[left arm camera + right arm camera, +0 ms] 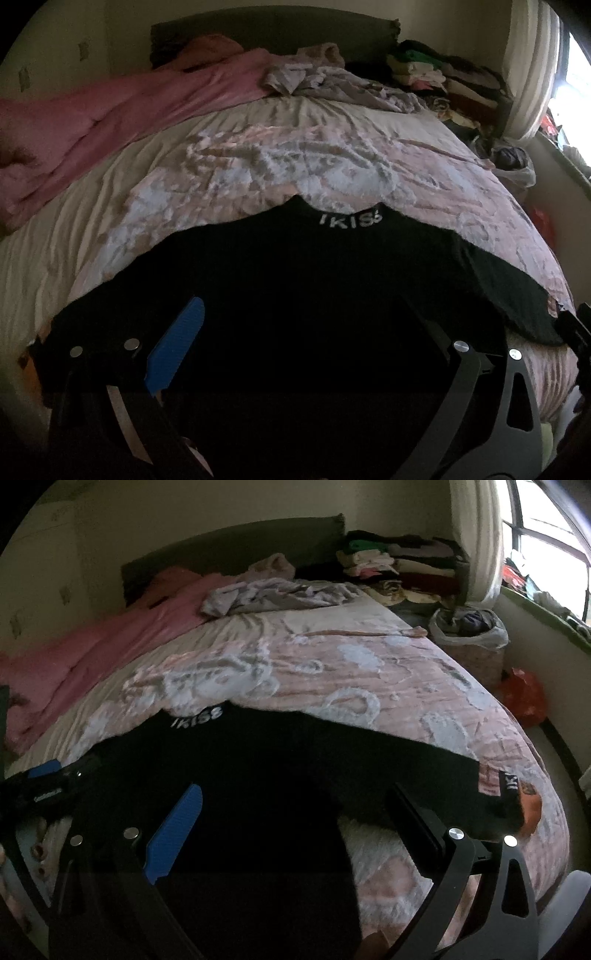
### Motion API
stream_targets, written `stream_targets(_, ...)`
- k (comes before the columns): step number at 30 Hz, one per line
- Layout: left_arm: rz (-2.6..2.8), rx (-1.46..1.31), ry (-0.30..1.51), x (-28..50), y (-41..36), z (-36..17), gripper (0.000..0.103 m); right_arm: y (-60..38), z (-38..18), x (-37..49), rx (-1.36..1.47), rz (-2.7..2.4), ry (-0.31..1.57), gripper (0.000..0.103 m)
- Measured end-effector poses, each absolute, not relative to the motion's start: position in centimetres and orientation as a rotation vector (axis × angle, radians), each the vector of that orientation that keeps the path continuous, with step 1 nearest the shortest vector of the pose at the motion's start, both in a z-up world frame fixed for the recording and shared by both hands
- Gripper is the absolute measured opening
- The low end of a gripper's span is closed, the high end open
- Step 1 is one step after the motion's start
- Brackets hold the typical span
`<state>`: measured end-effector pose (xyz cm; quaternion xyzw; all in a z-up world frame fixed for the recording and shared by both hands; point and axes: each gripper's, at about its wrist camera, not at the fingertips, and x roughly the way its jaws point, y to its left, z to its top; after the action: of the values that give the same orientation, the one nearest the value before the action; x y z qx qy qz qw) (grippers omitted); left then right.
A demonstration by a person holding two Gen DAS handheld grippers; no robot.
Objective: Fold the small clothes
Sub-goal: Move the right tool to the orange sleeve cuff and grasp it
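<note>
Both grippers — left gripper (295, 325), right gripper (295, 805) — gape wide above black shirt (332, 266) spread on bed (258, 158).

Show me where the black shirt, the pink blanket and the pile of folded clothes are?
black shirt (295, 280): left wrist view, on the upper chest below the white lettering.
pink blanket (122, 107): left wrist view, on its middle folds.
pile of folded clothes (399, 559): right wrist view, on the stack's middle layers.

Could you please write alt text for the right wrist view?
A black garment lies spread on a pink patterned bedspread, with the right tool open above it. Folded clothes are stacked by the headboard.
</note>
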<state>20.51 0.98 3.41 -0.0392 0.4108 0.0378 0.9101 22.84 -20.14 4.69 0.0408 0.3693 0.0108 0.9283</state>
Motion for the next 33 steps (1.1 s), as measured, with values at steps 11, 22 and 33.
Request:
stream_targets(11, 0.03, -0.086, 0.869, 24.4, -0.3, 2.4, 0.094, -29.2, 3.2, 24.6, 0.211, -0.191, 0.748, 0.099)
stream_targets(22, -0.046, -0.049, 0.886, 27.2, -2.3, 0.4, 0.094, -38.7, -0.4, 24.2, 0.335, -0.416, 0.777, 0.099)
stream_targets(33, -0.062, -0.024, 0.918, 28.8, -3.1, -3.0, 0.094, -44.9, -3.6, 23.6, 0.402, -0.569, 0.82, 0.099)
